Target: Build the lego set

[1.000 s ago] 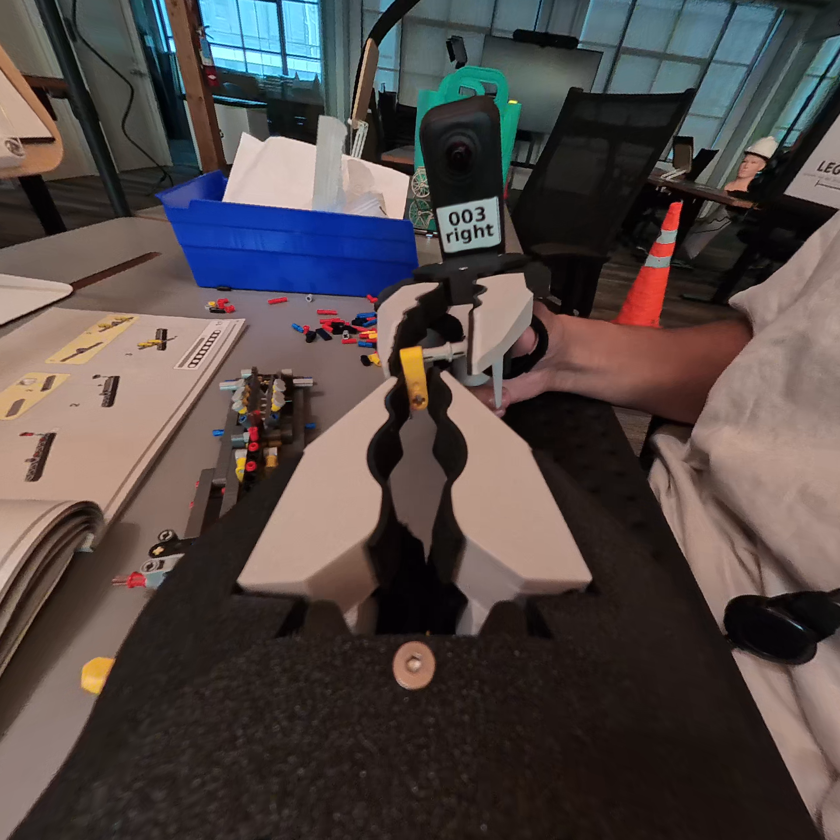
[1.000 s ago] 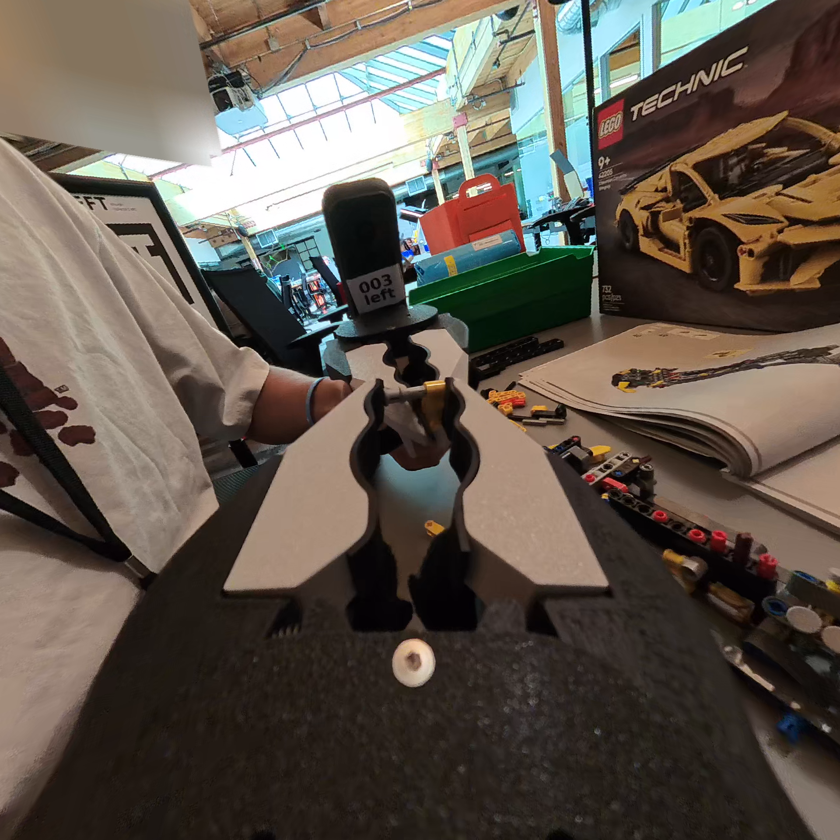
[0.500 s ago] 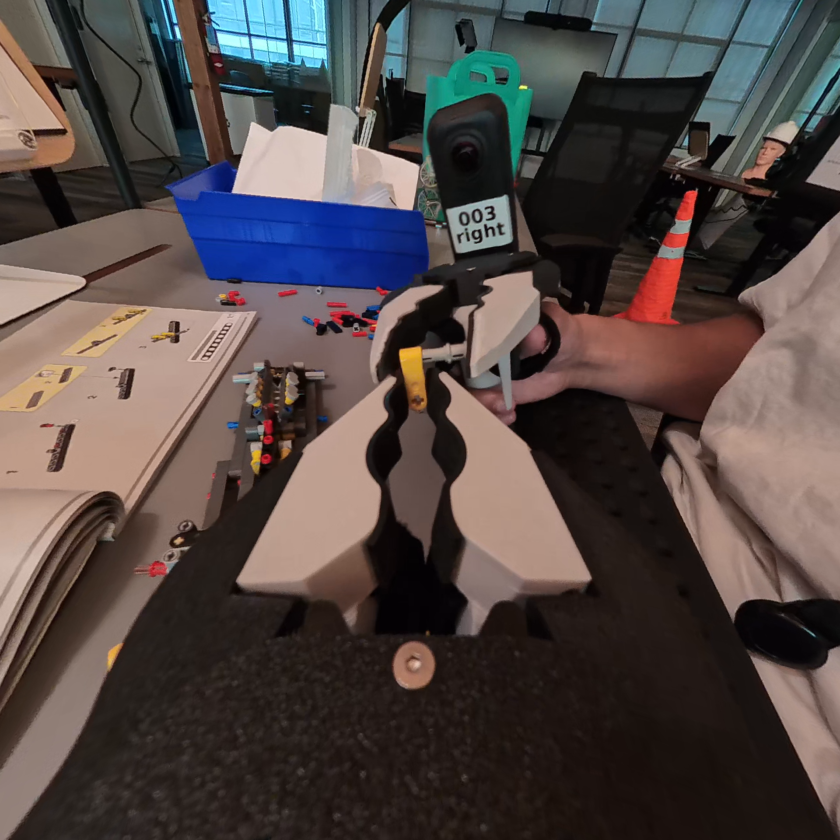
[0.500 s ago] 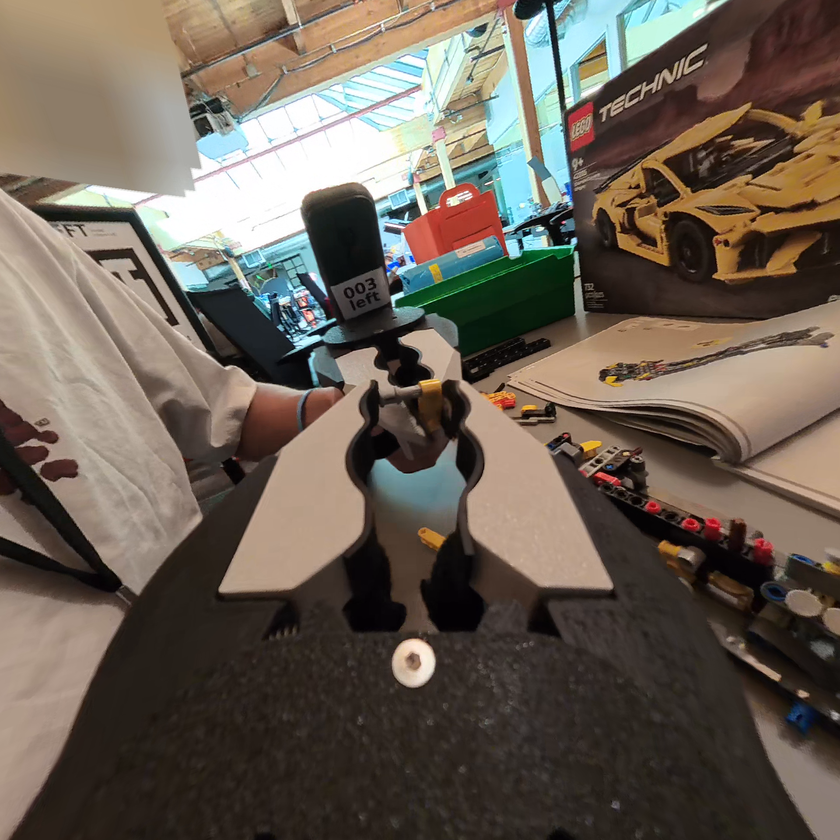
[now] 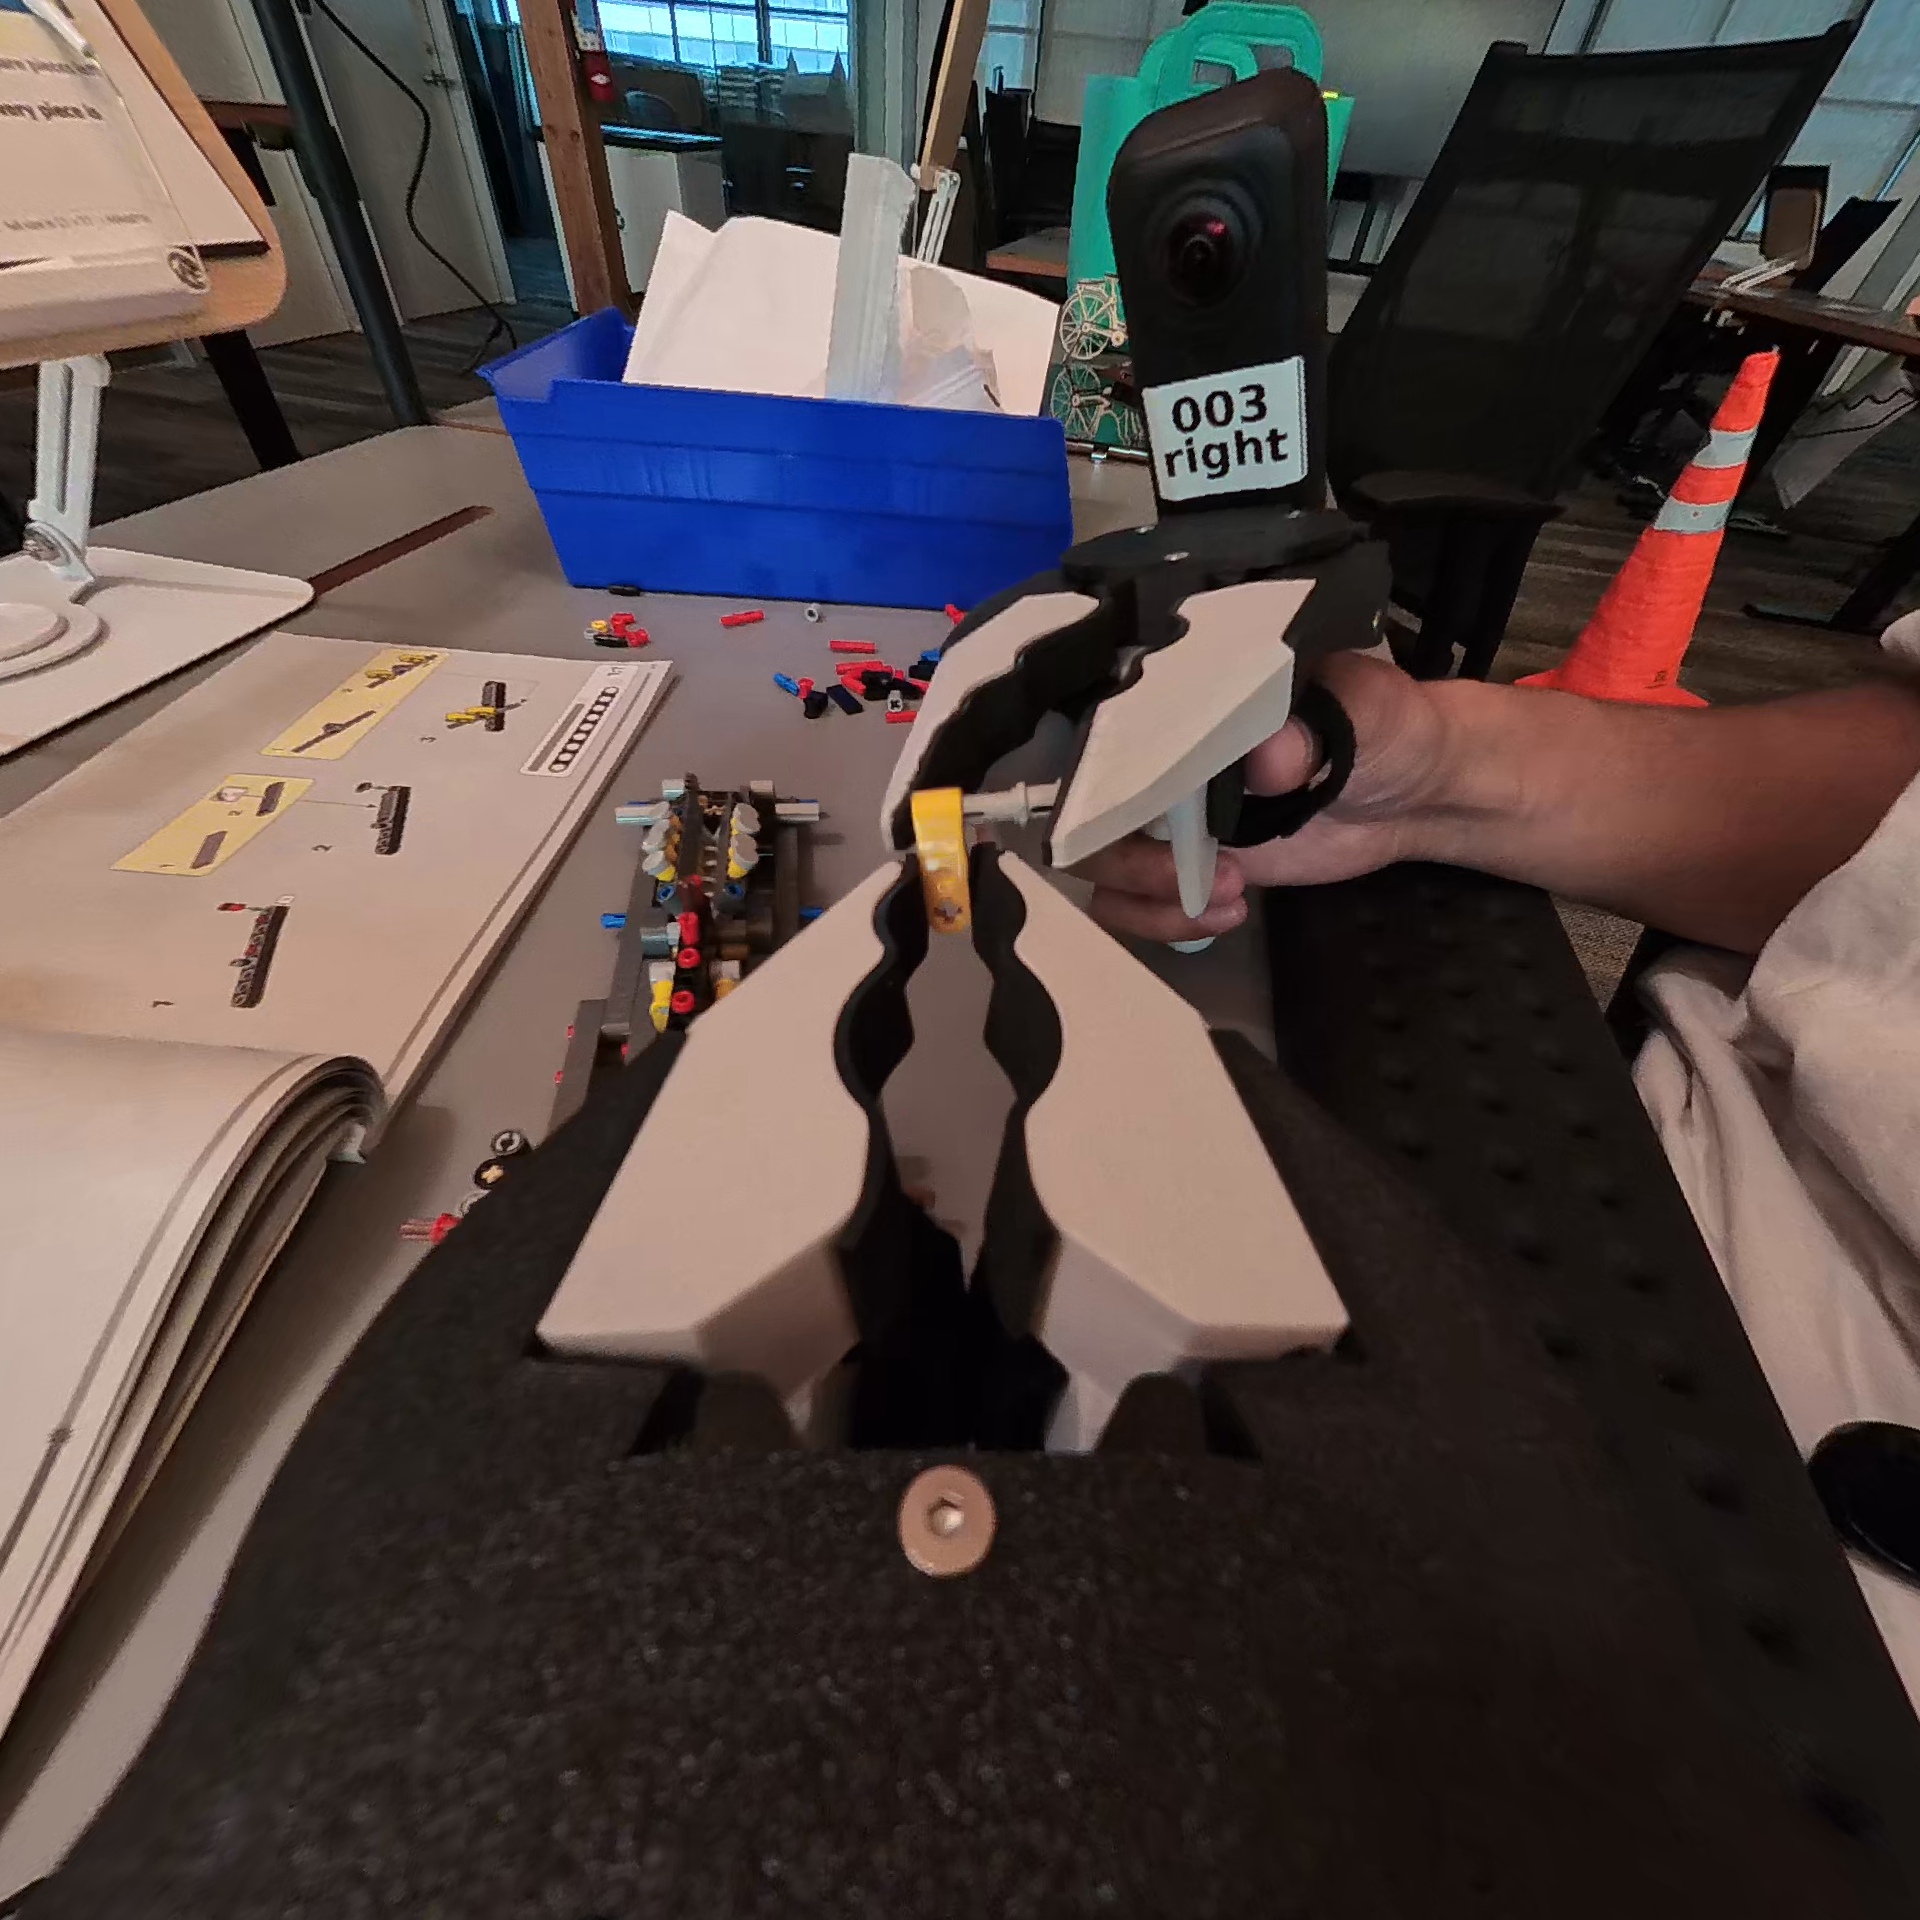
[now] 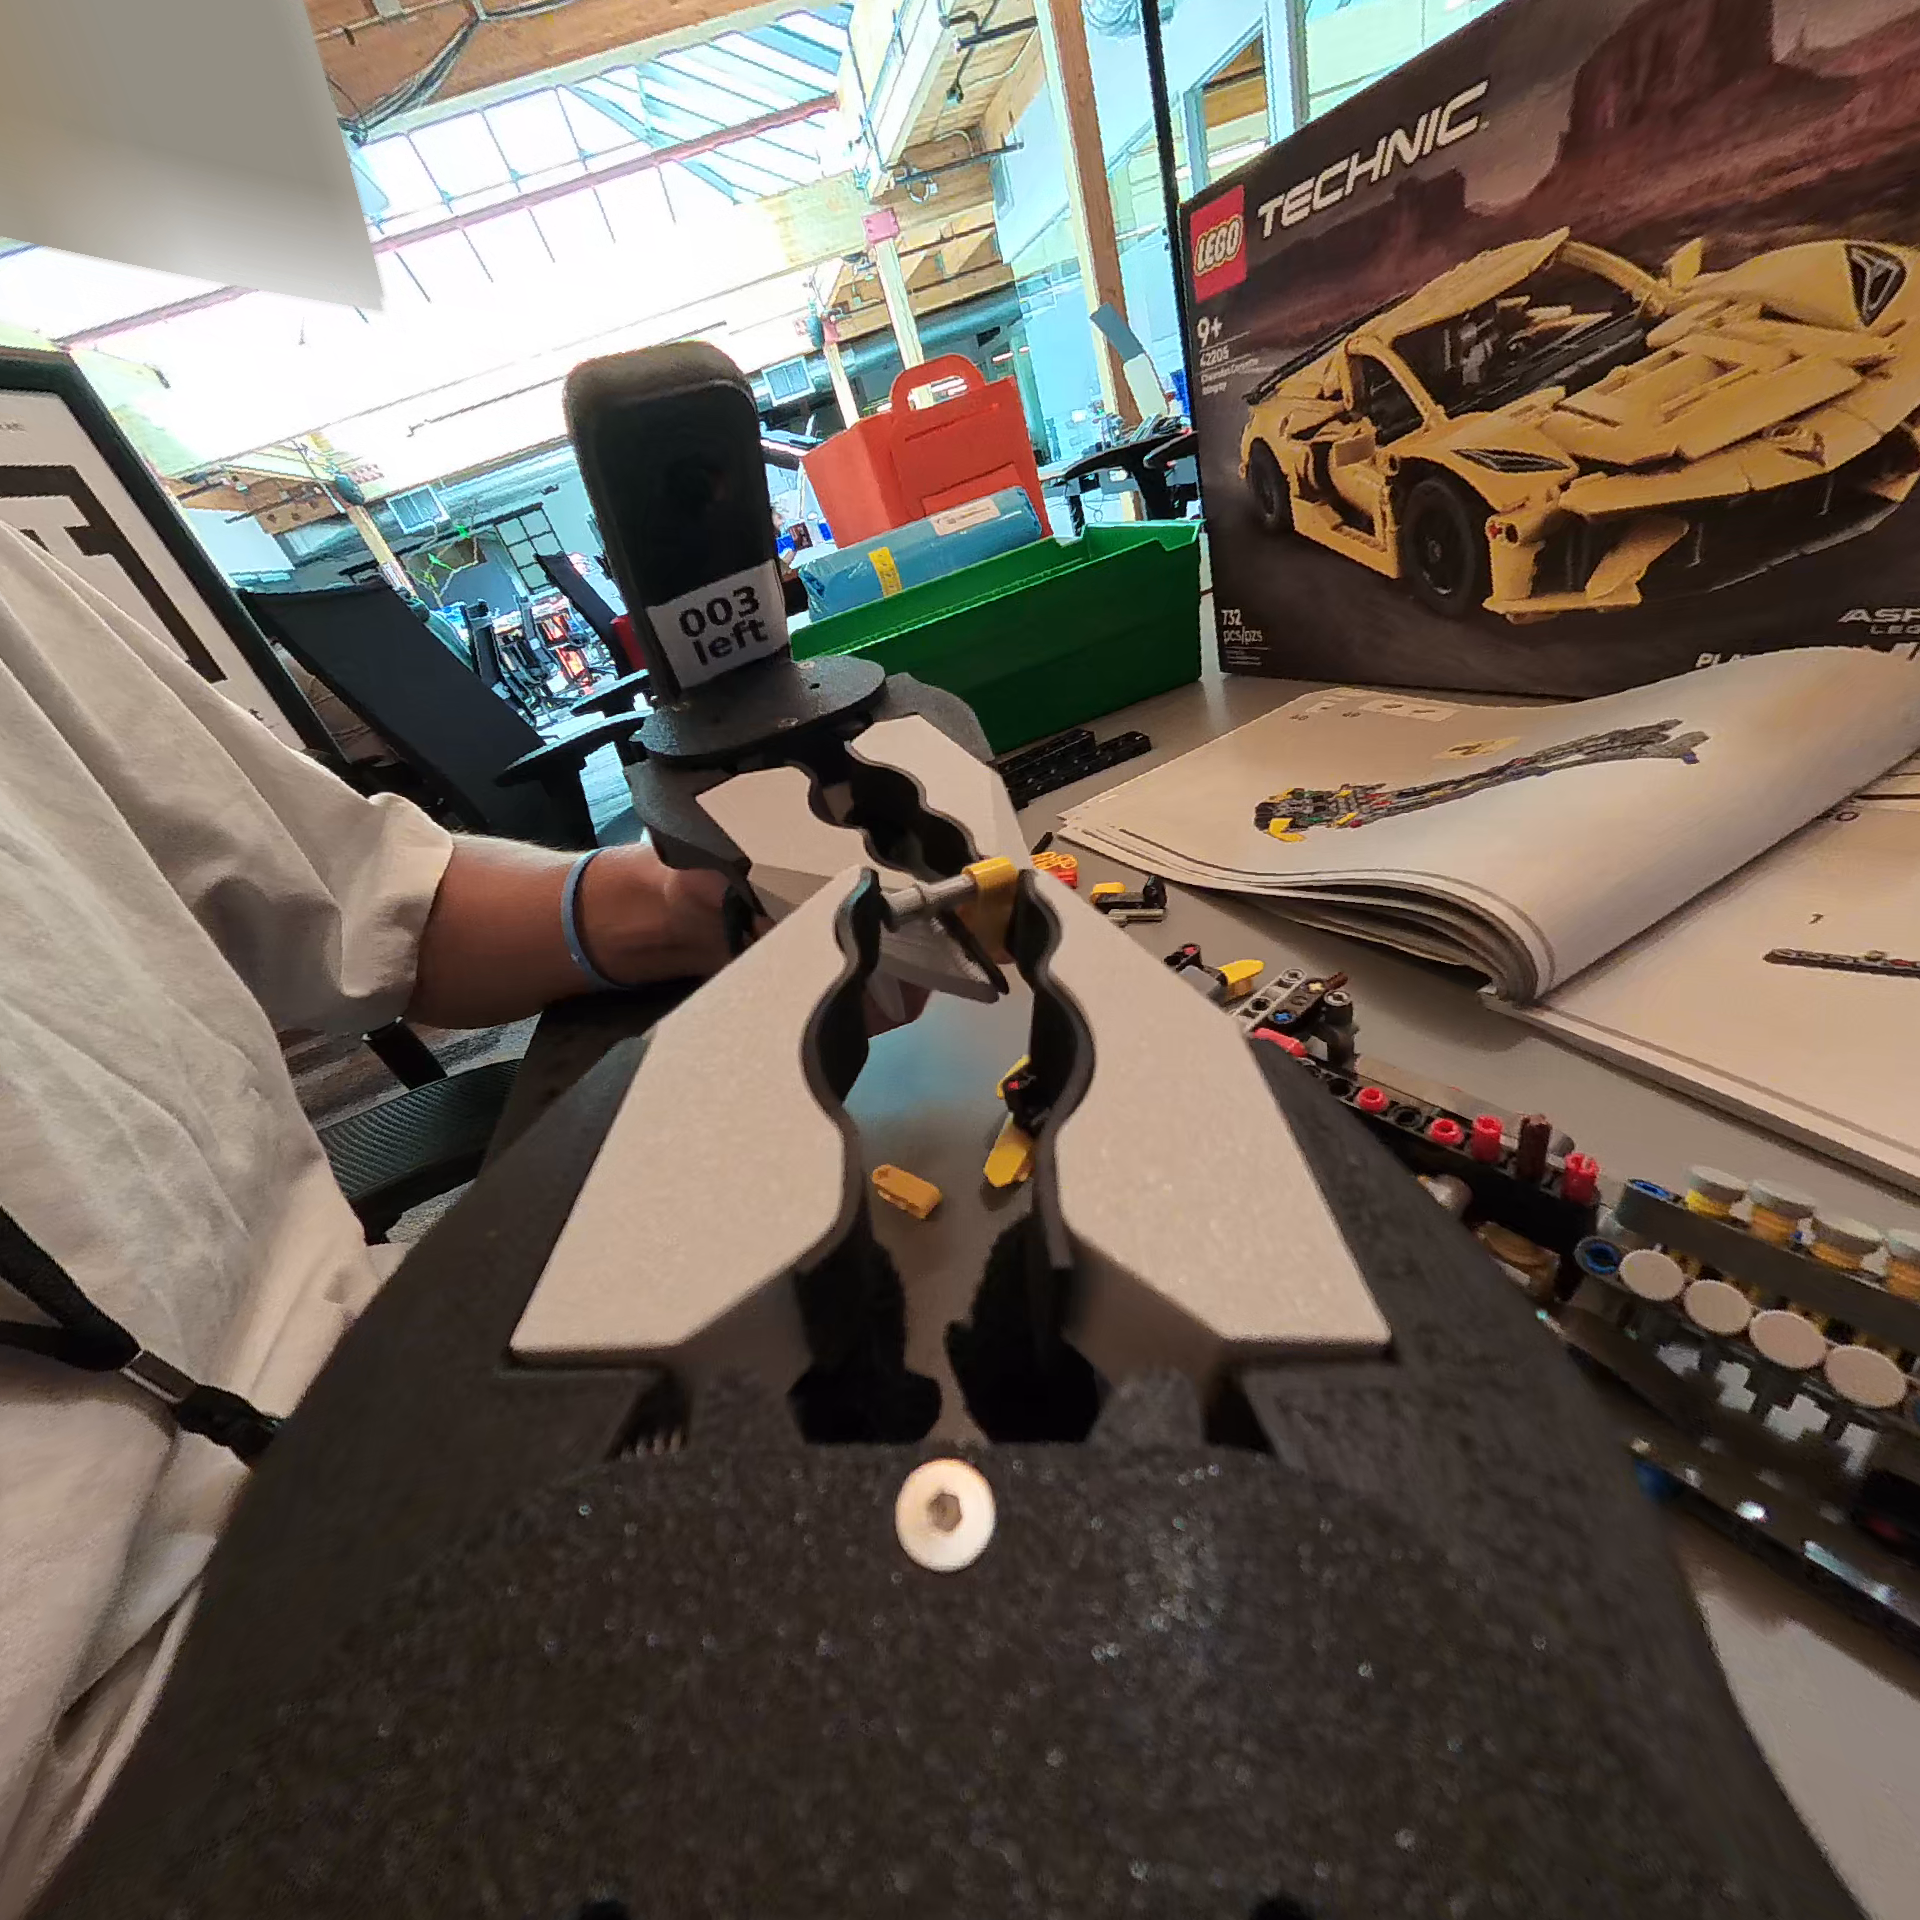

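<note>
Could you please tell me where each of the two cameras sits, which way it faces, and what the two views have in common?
Left wrist view: on the left gripper, facing the right gripper, blue bin and right forearm.
Right wrist view: on the right gripper, facing the left gripper, green bin, box and left forearm.
Shared: yellow piece on a grey axle, open manual, partial build.

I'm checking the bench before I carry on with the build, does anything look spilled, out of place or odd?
Small red, blue and black pieces lie scattered loose on the table in front of the blue bin, not inside it. A few yellow pieces lie loose near the table's edge. Nothing looks damaged.
</note>
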The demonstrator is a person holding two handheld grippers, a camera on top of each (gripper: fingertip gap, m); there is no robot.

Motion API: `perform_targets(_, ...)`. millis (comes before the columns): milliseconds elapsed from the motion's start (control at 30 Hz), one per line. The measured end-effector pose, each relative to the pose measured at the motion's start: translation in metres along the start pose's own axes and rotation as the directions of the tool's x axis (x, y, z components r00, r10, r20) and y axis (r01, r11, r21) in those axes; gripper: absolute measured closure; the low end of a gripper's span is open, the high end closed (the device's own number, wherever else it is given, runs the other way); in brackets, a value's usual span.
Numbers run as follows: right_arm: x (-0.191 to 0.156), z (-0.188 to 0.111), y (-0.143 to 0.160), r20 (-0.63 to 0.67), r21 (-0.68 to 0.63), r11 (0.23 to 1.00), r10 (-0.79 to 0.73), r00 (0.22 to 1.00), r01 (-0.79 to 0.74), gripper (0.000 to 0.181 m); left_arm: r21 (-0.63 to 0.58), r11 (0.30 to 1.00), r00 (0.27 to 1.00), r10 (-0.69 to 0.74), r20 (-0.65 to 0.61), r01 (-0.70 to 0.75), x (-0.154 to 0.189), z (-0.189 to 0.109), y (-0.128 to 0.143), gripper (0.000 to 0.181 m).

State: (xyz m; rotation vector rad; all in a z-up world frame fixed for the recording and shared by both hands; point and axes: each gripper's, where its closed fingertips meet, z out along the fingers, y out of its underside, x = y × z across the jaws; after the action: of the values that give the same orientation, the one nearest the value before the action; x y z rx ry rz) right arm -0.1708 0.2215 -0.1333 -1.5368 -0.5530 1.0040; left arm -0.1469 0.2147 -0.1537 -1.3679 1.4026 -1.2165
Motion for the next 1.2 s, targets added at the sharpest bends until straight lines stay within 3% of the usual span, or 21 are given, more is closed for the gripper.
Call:
perform_targets(333,0.0,-0.003,-0.006,0.006,0.045,0.999,-0.012,1.0,0.011,0.157,0.01,1.0,1.0,0.0,0.0,0.0,-0.001,-0.002,-0.001,0.176)
perform_targets(500,-0.012,-0.001,-0.007,0.125,0.058,0.992,0.107,0.986,-0.115,0.155,0.038,0.999,0.999,0.003,-0.051,-0.001,0.008,-0.003,-0.005,0.176)
perform_targets(733,-0.012,-0.001,-0.006,0.162,0.048,0.978,0.192,0.968,-0.202,0.154,0.029,1.0,0.998,0.0,-0.061,0.002,0.009,-0.003,-0.004,0.176)
perform_targets(1000,-0.006,-0.001,-0.004,0.098,0.031,0.99,0.134,0.986,-0.138,0.155,0.003,0.999,0.997,-0.042,-0.067,0.043,0.006,-0.002,0.0,0.176)
perform_targets(1200,0.003,-0.002,-0.001,0.034,0.012,0.997,0.077,0.996,-0.077,0.151,-0.044,0.982,0.978,-0.187,-0.097,0.183,-0.002,-0.005,0.008,0.177)
